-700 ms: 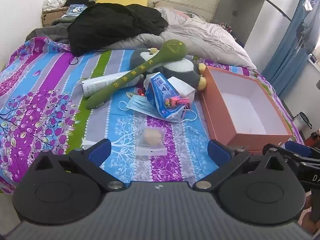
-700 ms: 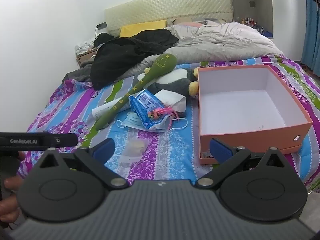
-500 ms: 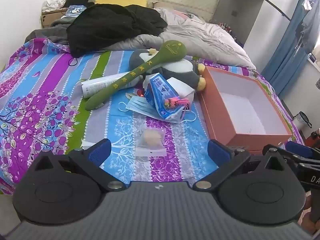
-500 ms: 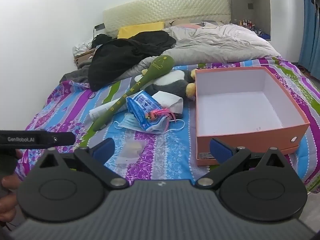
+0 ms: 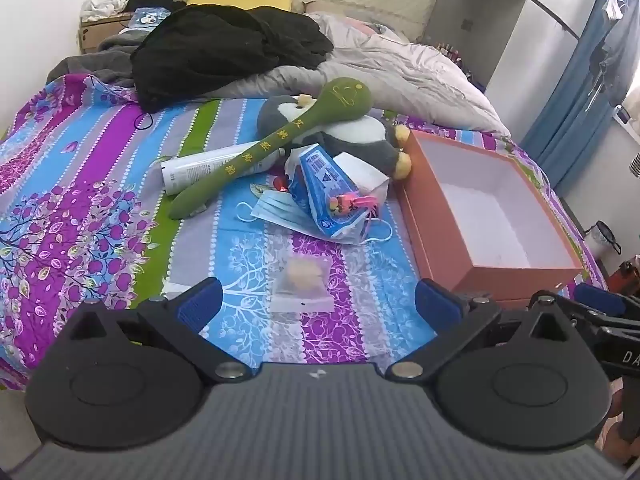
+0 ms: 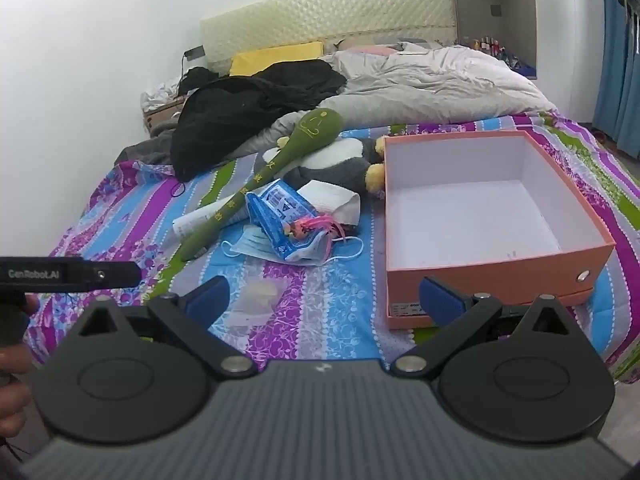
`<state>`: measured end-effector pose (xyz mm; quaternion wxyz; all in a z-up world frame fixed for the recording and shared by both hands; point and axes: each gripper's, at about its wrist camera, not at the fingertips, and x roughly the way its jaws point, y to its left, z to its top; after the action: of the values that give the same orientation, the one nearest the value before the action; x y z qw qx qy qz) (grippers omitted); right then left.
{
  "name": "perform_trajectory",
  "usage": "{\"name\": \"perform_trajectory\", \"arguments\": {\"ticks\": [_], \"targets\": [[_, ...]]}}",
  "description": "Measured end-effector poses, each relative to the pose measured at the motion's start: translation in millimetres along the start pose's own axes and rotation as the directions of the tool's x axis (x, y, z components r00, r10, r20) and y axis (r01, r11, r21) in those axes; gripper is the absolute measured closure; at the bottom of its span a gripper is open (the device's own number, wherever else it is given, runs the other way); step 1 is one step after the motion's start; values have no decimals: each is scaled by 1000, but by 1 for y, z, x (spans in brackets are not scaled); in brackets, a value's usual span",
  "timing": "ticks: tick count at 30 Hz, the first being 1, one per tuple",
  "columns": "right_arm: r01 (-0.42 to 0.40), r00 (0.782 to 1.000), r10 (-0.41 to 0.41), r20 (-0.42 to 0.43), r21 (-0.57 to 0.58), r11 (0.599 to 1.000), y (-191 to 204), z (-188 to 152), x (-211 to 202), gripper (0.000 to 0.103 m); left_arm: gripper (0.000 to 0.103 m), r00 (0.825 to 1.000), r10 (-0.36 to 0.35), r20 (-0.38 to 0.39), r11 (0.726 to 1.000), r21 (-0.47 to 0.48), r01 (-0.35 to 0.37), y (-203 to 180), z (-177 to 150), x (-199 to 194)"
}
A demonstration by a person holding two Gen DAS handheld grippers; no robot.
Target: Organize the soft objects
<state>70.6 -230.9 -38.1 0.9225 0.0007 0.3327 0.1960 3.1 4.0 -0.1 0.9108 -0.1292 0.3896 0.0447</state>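
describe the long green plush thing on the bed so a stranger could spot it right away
Start at the orange box on the striped bedsheet and look left to the pile beside it. The long green plush lies slantwise across the grey penguin toy. Only it is spoon-shaped, with yellow characters down its handle.

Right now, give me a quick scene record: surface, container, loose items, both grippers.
surface: bed with striped floral sheet
container: orange box, open, empty, right of the pile
pile: green plush stick lying across grey plush penguin; blue packet on face mask; white tube under the stick
near item: small clear bag, apart from pile
left gripper: jaws open, nothing held
right gripper: jaws open, nothing held
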Motion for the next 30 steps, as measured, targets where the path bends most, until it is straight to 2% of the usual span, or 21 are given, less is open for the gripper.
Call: {"name": "perform_trajectory", "arguments": {"ticks": [17, 30], "targets": [[0, 1000, 0, -13, -6, 1000, 3, -4, 6, 0, 0, 1000, 22, -14, 1000, 7, -22, -1, -6, 8], [18, 1000, -18, -7, 43, 999, -9, -12, 4, 0, 0, 999, 11, -37, 999, 41, -10, -12, -6, 18]]}}
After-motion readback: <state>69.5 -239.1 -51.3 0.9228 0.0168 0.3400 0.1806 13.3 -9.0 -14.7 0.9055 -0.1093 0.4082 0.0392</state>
